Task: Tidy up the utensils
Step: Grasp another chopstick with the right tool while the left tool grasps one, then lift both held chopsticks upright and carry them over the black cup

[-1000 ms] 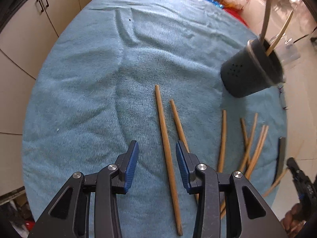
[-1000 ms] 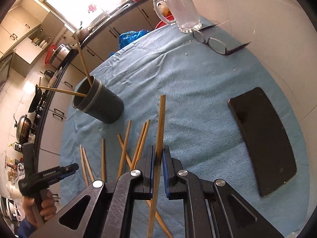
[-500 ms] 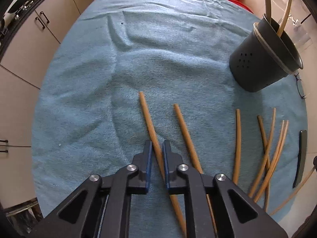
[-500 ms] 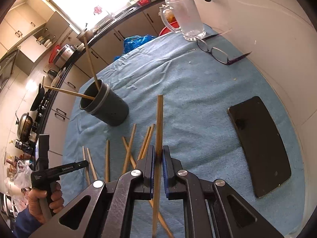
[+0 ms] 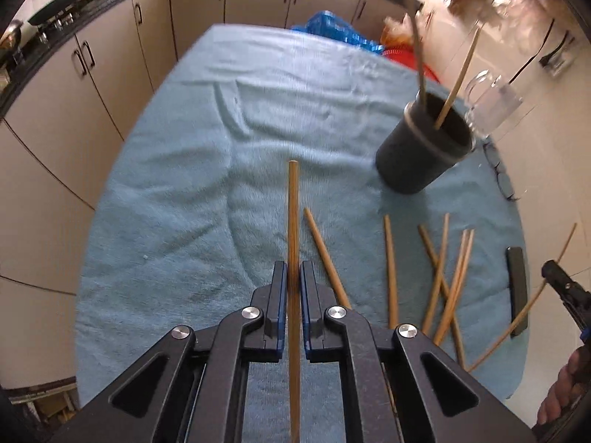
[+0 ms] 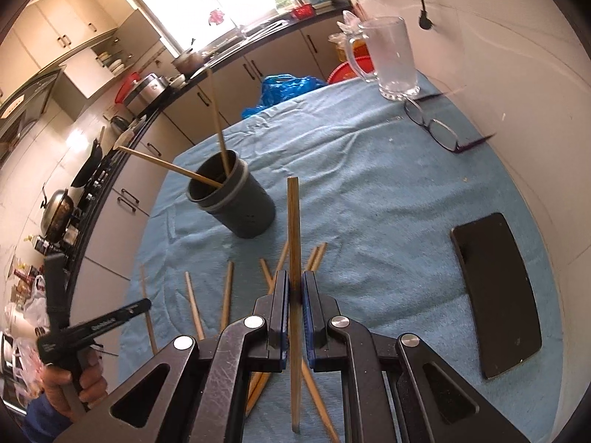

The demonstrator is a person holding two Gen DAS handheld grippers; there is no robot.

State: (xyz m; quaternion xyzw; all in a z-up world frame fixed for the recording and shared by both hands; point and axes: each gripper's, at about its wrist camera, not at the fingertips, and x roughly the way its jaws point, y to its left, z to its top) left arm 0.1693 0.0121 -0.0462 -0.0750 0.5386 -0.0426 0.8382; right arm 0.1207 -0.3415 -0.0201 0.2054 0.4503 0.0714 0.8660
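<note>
My left gripper [image 5: 292, 273] is shut on a wooden chopstick [image 5: 293, 214] and holds it above the blue towel [image 5: 207, 192]. My right gripper [image 6: 294, 282] is shut on another chopstick [image 6: 293, 221], raised over the loose pile. The dark utensil cup [image 5: 424, 147] stands at the right in the left wrist view and holds two chopsticks; it also shows in the right wrist view [image 6: 236, 199], ahead and left of the right gripper. Several loose chopsticks [image 5: 439, 269] lie on the towel near the cup, and show in the right wrist view [image 6: 226, 295].
A black phone [image 6: 496, 302] lies on the towel at the right. Glasses [image 6: 439, 131] and a glass mug [image 6: 391, 59] sit at the far edge by the wall. Kitchen cabinets [image 5: 92, 74] run beyond the table's left and far sides.
My left gripper closed on a chopstick on the towel and lifted it. My right gripper rose with its chopstick and moved closer to the cup.
</note>
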